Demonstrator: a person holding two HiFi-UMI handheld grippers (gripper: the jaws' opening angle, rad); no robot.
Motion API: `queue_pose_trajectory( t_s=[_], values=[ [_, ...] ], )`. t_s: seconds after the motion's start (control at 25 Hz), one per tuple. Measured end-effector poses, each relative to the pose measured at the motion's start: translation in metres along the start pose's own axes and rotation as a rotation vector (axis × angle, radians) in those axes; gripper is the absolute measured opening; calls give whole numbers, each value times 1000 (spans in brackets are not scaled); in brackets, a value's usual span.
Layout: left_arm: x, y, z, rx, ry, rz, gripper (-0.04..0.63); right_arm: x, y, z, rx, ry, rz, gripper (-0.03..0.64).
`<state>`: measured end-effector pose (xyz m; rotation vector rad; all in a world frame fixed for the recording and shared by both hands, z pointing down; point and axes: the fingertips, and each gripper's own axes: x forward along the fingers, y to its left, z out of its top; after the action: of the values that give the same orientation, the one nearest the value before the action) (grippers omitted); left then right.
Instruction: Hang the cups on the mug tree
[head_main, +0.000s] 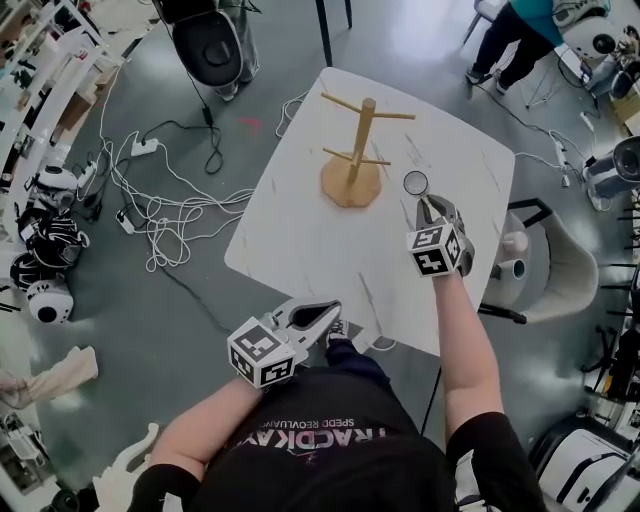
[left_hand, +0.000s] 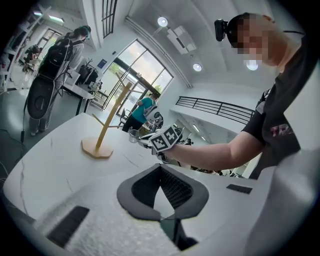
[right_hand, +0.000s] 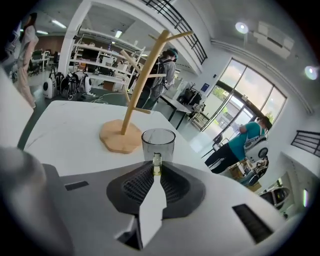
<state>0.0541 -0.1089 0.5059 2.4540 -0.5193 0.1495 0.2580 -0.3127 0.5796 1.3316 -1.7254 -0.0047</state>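
Where the right gripper (right_hand: 157, 169) clamps, a clear (cylindrical) cup (right_hand: 158, 143) sits.

Pale tan wooden mug tree (head_main: 352, 150) on a white table (head_main: 290, 250) with faint grey veining, clear glass cup (right_hand: 158, 145), dark grey floor (head_main: 180, 320), and the left gripper (head_main: 333, 312) and right gripper (head_main: 428, 203) are light grey with black pads and black-and-white patterned marker cubes (head_main: 262, 352).

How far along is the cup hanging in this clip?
Nothing hung yet: the mug tree has bare pegs. In hand: the right gripper clamps the handle of a clear glass cup beside the tree; the left gripper is shut, empty. Left: hanging that cup; no other cup is visible.
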Motion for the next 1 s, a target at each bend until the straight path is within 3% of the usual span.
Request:
queue_pose_trajectory(
  t_s=[0.64, 1.0],
  values=[
    [-63, 5, -3, 5, -66, 45, -3, 17, 11, 44, -423, 183, -39, 41],
    [-77, 1, -8, 53, -42, 31, -3, 19, 22, 69, -544, 227, -54, 41]
  ],
)
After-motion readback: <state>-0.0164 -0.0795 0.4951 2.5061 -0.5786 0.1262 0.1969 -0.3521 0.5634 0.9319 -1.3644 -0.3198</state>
